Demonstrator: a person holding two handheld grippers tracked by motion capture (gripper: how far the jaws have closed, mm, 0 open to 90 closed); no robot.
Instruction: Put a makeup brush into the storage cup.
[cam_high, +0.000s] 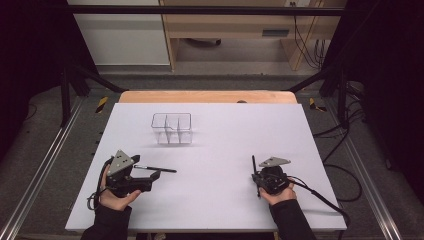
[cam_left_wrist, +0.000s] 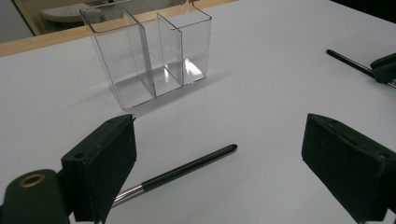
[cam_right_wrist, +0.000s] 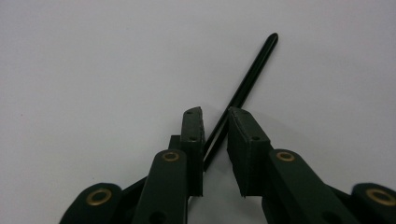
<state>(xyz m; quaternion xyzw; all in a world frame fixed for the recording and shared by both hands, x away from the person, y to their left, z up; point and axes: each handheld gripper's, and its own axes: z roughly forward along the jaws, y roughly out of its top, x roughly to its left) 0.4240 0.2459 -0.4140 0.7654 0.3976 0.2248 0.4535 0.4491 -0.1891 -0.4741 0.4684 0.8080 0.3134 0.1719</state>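
White sheet (cam_high: 215, 165): I see it covering nearly all of the table, smooth and matte; a strip of wood tabletop (cam_high: 207, 96) shows along the far edge.
Room: I see grey floor around the table, dark frame bars left and right, black cables on the floor at right, and a pale wood cabinet (cam_high: 235, 25) at the far wall.
Organiser (cam_high: 172, 128): clear plastic with upright dividers, standing on the sheet far left of centre, well apart from both grippers.
Left gripper (cam_high: 155, 175): I hold it at the near left; its jaws stand wide apart in the left gripper view, gripping nothing.
Left pen (cam_left_wrist: 187, 169): thin and black with a silver band, it lies flat on the sheet between the open jaws, its tip pointing right and far; I cannot tell whether the left jaw touches it.
Right gripper (cam_high: 256, 175): I hold it at the near right, pointing toward the far side; the jaws are nearly together with a narrow gap.
Right pen (cam_right_wrist: 243, 91): thin and black, it runs through that gap and sticks out beyond the jaws; I cannot tell whether the pads actually pinch it.
Hands: my left hand (cam_high: 117, 197) and right hand (cam_high: 281, 194) come in from the near edge in dark sleeves.
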